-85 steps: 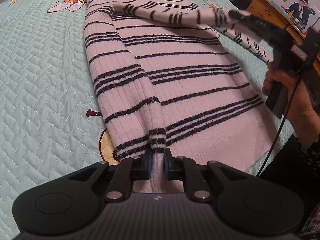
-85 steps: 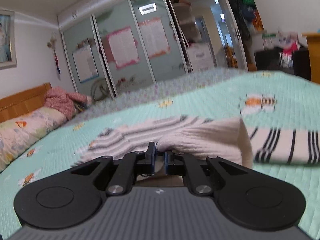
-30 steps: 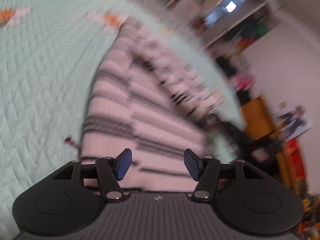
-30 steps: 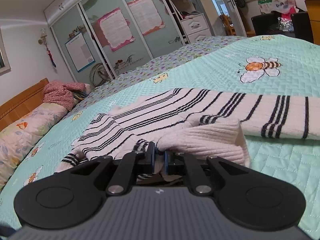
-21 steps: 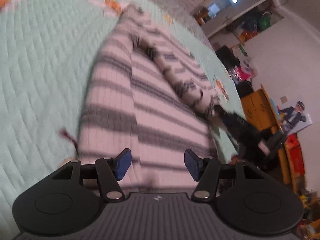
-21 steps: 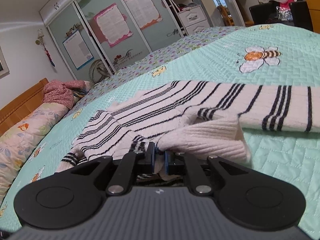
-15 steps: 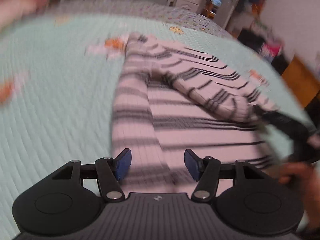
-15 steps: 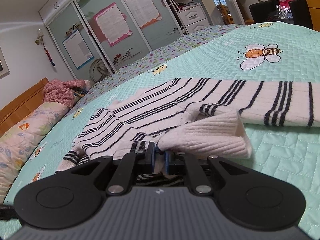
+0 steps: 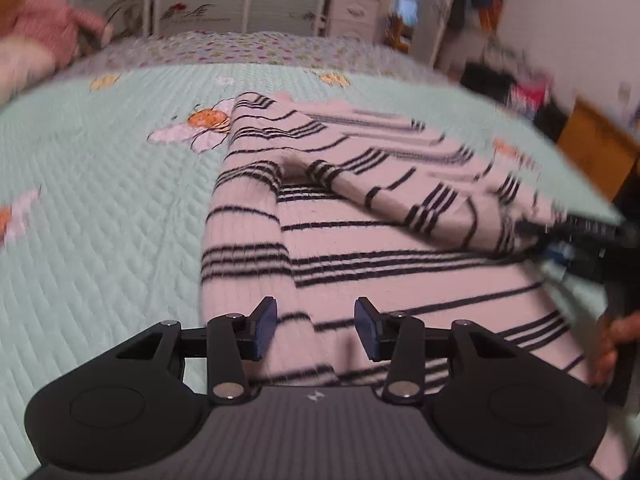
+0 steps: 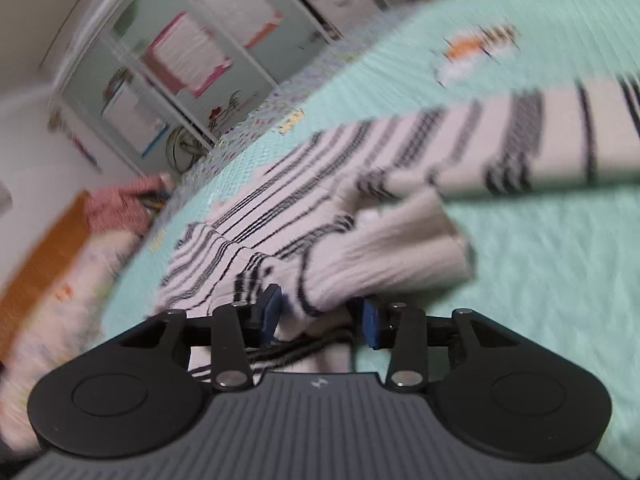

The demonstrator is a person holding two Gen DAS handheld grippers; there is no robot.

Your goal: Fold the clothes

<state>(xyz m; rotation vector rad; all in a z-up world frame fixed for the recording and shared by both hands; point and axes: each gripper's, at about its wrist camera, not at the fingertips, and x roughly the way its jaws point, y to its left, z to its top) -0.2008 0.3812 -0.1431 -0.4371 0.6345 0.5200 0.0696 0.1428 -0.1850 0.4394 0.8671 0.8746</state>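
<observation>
A white sweater with black stripes [image 9: 360, 264] lies flat on the mint quilted bedspread [image 9: 100, 208]. One sleeve [image 9: 420, 196] is folded across its body toward the right. My left gripper [image 9: 316, 326] hovers over the sweater's near hem. Its jaws are closing, with a wide gap and nothing pinched between them. In the right wrist view, the ribbed sleeve cuff [image 10: 380, 252] lies loosely between the pads of my right gripper [image 10: 320, 318], whose jaws are opening. From the left wrist view, the right gripper [image 9: 560, 240] sits at the sleeve's end, held by a hand [image 9: 616, 340].
Sliding wardrobe doors [image 10: 192, 52] stand beyond the bed. A pink garment [image 9: 44, 28] and a pillow lie near the wooden headboard [image 10: 44, 248]. A wooden cabinet [image 9: 592, 152] stands at the right edge of the bed. Bee prints [image 9: 200, 124] dot the quilt.
The right gripper, earlier shut on the sleeve cuff, has opened and rolled, and the cuff now rests loose. The left gripper's jaws have narrowed, and its view has swung level across the bed.
</observation>
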